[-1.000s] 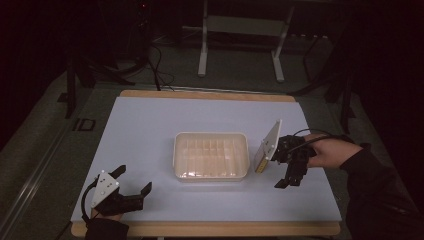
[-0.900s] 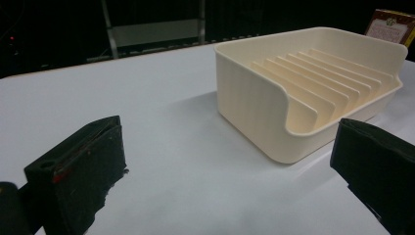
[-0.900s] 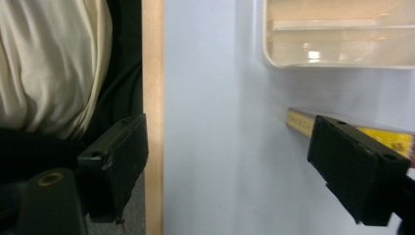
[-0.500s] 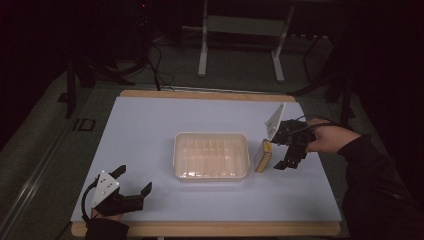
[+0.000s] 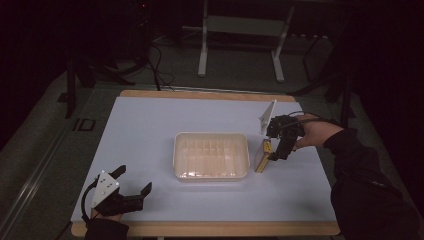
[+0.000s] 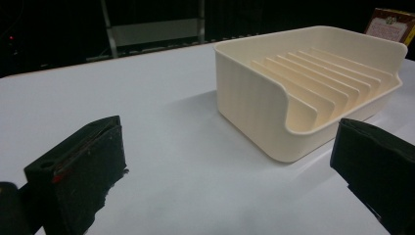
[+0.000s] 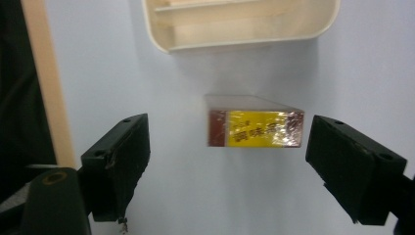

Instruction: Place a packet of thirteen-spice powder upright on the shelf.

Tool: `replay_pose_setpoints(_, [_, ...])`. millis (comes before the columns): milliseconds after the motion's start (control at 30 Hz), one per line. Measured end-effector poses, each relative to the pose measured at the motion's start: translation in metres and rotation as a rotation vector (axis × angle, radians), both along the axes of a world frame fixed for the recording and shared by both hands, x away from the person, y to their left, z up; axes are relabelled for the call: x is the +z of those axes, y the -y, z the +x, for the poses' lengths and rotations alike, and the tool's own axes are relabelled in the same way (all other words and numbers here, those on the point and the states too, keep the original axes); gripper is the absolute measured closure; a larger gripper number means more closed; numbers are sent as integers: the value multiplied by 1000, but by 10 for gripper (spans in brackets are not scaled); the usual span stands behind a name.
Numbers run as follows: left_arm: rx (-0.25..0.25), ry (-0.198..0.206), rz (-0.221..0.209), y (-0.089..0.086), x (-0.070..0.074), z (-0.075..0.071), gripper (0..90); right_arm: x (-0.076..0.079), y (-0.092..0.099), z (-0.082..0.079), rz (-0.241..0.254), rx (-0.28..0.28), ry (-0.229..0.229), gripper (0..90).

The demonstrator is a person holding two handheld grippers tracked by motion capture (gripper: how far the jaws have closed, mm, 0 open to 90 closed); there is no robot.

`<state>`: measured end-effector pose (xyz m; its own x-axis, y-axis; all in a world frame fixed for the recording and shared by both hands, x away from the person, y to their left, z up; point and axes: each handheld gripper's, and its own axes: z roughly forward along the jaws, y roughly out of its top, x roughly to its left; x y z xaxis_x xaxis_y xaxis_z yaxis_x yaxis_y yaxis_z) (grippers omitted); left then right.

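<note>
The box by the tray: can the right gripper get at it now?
Probably yes. The box stands free between the right gripper's open jaws, with bare table on both sides; the tray lies beyond it.

The table (image 5: 150, 130) has a pale bluish-white top with a light wooden rim showing along its far and near edges. A cream ribbed tray (image 5: 211, 156) sits on it near the middle. A small box (image 5: 262, 156) with a yellow label stands on the top just beside the tray, towards the right edge.
</note>
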<state>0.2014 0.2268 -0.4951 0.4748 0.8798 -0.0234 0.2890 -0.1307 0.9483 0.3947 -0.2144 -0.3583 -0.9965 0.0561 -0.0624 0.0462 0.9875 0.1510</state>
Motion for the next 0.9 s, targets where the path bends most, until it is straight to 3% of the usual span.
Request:
replay_pose_setpoints(467, [7,-5,3,-1,-1,0,1,-28,0,22,-34,-31,-43,168])
replay_pose_setpoints(667, [7,-5,6,-1,-1,-1,1,-39,-1,26,-47,-45,-90,213])
replay_pose_setpoints(900, [8,-6,4,-1,-1,-1,1,-47,-3,30,-57,-35,-108,229])
